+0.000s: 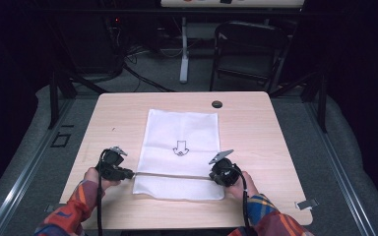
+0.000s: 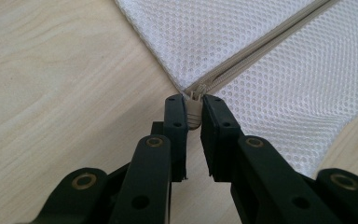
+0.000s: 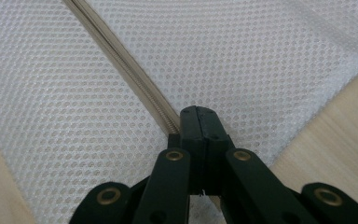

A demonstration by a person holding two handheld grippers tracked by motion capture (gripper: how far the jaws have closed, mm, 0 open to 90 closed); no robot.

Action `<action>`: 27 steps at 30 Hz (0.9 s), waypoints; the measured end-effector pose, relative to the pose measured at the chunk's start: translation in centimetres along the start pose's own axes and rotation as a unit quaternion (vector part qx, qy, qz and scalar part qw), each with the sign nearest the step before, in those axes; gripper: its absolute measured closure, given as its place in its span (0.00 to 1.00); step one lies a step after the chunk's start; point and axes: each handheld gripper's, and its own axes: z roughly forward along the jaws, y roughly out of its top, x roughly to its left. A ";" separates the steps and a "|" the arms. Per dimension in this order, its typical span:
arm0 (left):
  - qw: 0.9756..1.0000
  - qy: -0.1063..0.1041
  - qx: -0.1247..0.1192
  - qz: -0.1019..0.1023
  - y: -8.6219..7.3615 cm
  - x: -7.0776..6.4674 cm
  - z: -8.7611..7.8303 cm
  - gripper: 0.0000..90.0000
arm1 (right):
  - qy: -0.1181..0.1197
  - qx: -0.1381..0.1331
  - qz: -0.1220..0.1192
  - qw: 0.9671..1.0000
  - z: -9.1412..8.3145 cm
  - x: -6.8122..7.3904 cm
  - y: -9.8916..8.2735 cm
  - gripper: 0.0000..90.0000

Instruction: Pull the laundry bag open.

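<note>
A white mesh bag [image 1: 179,132] with a small black arrow print lies flat in the middle of the wooden table [image 1: 256,128]. A beige zipper [image 1: 172,174] runs across it near the front. At the bag's left edge my left gripper [image 1: 128,173] is shut on the beige zipper pull [image 2: 193,114], which sits pinched between the jaw tips [image 2: 194,100]. My right gripper [image 1: 214,176] is at the zipper's right end. Its jaws [image 3: 199,112] are pressed together on the zipper tape [image 3: 121,58] and the mesh [image 3: 242,56].
A black grommet [image 1: 217,104] sits in the tabletop behind the bag. A piece of tape [image 1: 306,203] marks the front right corner. A dark folding chair [image 1: 246,49] and a white stand leg [image 1: 184,49] are on the floor beyond the table.
</note>
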 end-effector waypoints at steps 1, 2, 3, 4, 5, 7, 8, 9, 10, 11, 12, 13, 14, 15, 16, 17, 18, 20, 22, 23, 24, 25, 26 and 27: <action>1.000 -0.001 0.000 0.000 0.0 0.1 0.0 0.89 | 0.002 -0.002 0.002 1.000 0.0 0.0 0.0 1.00; 1.000 -0.004 0.002 -0.004 0.0 0.0 0.1 0.89 | 0.002 -0.004 0.002 1.000 0.0 0.0 -0.1 1.00; 1.000 -0.003 0.003 -0.002 0.0 0.1 0.2 0.89 | 0.003 -0.001 0.001 1.000 0.0 0.0 0.0 1.00; 1.000 -0.003 0.003 -0.002 0.0 0.0 0.2 0.89 | 0.002 -0.004 0.003 1.000 0.0 0.1 -0.1 1.00; 1.000 -0.003 0.003 -0.002 0.0 0.0 0.2 0.89 | -0.001 -0.005 -0.002 1.000 0.0 0.1 -0.1 1.00; 1.000 -0.004 0.005 -0.003 0.0 0.0 0.3 0.89 | -0.001 -0.009 -0.004 1.000 0.0 0.1 -0.2 1.00; 1.000 -0.005 0.006 -0.003 -0.1 0.0 0.3 0.89 | 0.003 -0.010 -0.001 1.000 0.0 0.1 -0.1 1.00; 1.000 -0.005 0.006 -0.003 -0.1 0.0 0.3 0.88 | -0.002 -0.010 -0.005 1.000 0.0 0.1 -0.2 1.00; 1.000 -0.004 0.005 -0.003 0.0 0.0 0.3 0.88 | -0.003 -0.009 -0.011 1.000 0.0 0.1 -0.2 1.00; 1.000 -0.004 0.006 -0.003 0.0 0.0 0.3 0.88 | -0.002 -0.009 -0.012 1.000 0.0 0.1 -0.2 1.00; 1.000 -0.004 0.008 -0.003 0.0 0.0 0.3 0.88 | -0.001 -0.010 -0.011 1.000 0.0 0.1 -0.2 1.00; 1.000 -0.004 0.008 -0.003 0.0 -0.1 0.3 0.88 | 0.001 -0.009 -0.013 1.000 0.0 0.0 -0.2 1.00; 1.000 -0.005 0.008 -0.003 0.0 -0.1 0.3 0.88 | 0.001 -0.009 -0.013 1.000 0.0 0.0 -0.2 1.00; 1.000 -0.006 0.008 -0.003 0.0 0.0 0.3 0.88 | 0.002 -0.010 -0.012 1.000 0.0 0.0 -0.3 1.00; 1.000 -0.006 0.007 -0.004 0.0 0.0 0.3 0.88 | 0.003 -0.009 -0.011 1.000 0.0 0.0 -0.2 1.00; 1.000 -0.005 0.006 -0.003 0.0 0.0 0.3 0.88 | 0.003 -0.009 -0.011 1.000 0.0 0.0 -0.2 1.00; 1.000 -0.004 0.004 0.000 0.0 0.0 0.3 0.88 | 0.003 -0.012 -0.008 1.000 0.0 0.0 -0.3 1.00; 1.000 -0.009 0.001 -0.001 0.0 0.0 0.2 0.80 | 0.015 -0.012 -0.013 1.000 -0.1 0.0 -0.2 0.93; 1.000 -0.008 0.003 0.000 0.1 0.0 0.2 0.66 | 0.017 -0.015 -0.012 1.000 -0.3 0.0 -0.2 0.88; 1.000 -0.005 0.003 -0.001 0.2 -0.1 0.2 0.59 | 0.017 -0.019 -0.015 1.000 -0.4 0.0 -0.2 0.84; 1.000 -0.006 0.001 -0.006 0.2 -0.1 0.1 0.54 | 0.013 -0.017 -0.019 1.000 -0.6 0.0 -0.1 0.80; 1.000 -0.008 -0.002 -0.010 0.2 0.0 0.0 0.49 | 0.011 -0.018 -0.017 1.000 -0.7 0.0 -0.1 0.75; 1.000 -0.006 -0.007 -0.011 0.3 0.0 -0.1 0.45 | 0.012 -0.017 -0.014 1.000 -0.8 -0.1 -0.1 0.70; 1.000 -0.007 -0.009 -0.012 0.3 0.0 -0.3 0.39 | 0.010 -0.022 -0.008 1.000 -0.9 -0.1 -0.1 0.64</action>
